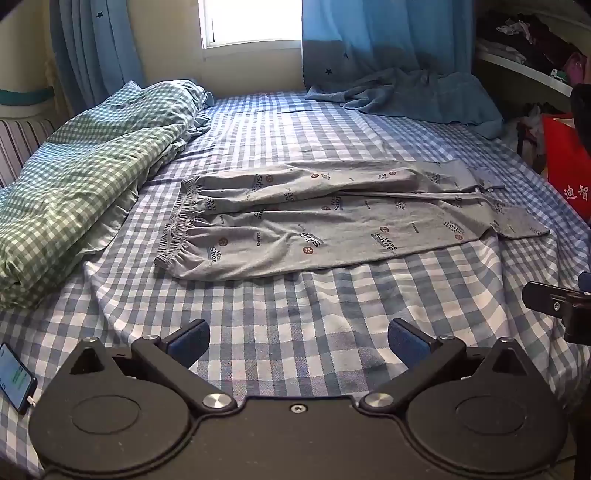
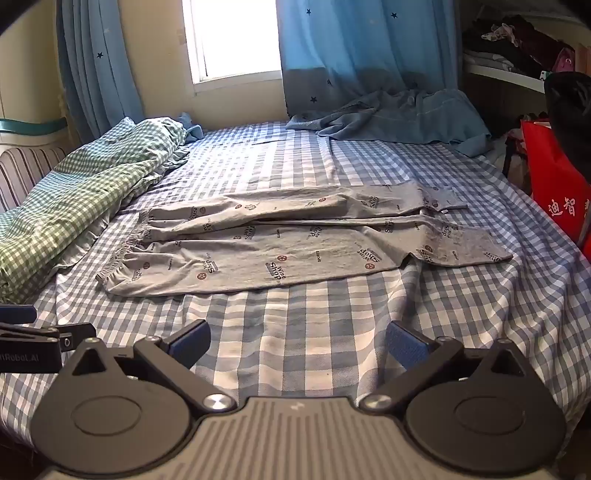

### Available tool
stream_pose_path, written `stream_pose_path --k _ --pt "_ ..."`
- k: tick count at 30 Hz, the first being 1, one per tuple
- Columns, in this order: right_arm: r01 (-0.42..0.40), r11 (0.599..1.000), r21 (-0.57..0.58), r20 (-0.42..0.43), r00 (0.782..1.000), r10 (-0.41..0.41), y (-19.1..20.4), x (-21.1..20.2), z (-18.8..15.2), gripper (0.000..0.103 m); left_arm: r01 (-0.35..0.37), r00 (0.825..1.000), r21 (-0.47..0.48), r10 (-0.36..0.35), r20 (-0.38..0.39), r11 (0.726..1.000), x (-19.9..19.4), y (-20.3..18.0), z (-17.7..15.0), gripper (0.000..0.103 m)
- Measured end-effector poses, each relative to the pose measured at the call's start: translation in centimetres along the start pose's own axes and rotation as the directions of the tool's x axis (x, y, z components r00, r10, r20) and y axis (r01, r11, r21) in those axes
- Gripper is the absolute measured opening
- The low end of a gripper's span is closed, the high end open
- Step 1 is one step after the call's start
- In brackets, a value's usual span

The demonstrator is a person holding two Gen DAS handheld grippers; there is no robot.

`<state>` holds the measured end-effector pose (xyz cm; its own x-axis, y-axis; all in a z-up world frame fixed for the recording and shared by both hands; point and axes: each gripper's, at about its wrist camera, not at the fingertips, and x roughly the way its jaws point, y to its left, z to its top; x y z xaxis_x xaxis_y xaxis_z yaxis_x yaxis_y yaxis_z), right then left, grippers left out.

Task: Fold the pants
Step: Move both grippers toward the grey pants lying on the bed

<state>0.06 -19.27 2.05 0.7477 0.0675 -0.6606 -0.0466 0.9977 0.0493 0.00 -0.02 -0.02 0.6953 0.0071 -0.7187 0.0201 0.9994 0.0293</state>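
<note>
Black plastic arms of the left gripper [image 1: 299, 345] sit closest, with blue pads spread wide and nothing between them. Beside it on the left lies a dark phone [image 1: 16, 376] with a lit screen. Over on the other side, the right gripper [image 2: 298, 345] is spread wide too and holds nothing. Both hang over the blue and white checked bed sheet [image 1: 295, 302], apart from the clothes.

Farther out, the grey printed pants [image 1: 332, 221] lie flat across the middle of the bed. Their stretchy waist is on the left and the legs point right. Left of them is a bunched green checked blanket [image 1: 74, 177]. Off to the right stands a red bag [image 1: 565, 170]. At the far end lies a crumpled blue cloth [image 1: 413, 94], under blue star curtains [image 1: 376, 37] and a bright window [image 1: 251, 22].
</note>
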Motion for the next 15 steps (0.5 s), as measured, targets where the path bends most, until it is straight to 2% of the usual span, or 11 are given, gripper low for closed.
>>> stream_pose_path --k 15 --pt "0.002 1.0 0.0 -0.008 1.0 -0.002 0.4 0.41 0.24 0.103 0.006 1.0 -0.004 -0.006 0.0 1.0 0.5 -0.45 -0.19 0.102"
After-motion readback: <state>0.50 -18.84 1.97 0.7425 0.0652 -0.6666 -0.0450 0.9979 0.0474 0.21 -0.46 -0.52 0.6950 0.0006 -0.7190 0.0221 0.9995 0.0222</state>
